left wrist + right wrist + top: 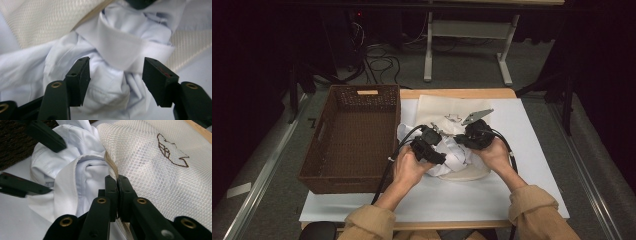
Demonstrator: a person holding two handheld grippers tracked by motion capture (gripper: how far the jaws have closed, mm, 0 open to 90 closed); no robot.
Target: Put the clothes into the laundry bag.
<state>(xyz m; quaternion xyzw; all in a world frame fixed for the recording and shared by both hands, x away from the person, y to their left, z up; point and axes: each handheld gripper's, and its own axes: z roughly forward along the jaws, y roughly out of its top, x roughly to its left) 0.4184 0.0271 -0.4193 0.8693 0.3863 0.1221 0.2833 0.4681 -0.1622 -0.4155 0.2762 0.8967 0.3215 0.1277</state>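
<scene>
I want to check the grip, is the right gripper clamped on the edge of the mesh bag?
Yes, in the right gripper view the right gripper has its jaws pressed together on the mesh bag edge.

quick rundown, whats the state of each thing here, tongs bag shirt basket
left tongs: open, jaws apart just above the shirt, nothing gripped
right tongs: shut on the mesh bag's edge
mesh bag: lying on the table, its edge pinched, partly under the shirt
white shirt: crumpled in a heap at the bag's edge
wicker basket: upright, empty
</scene>
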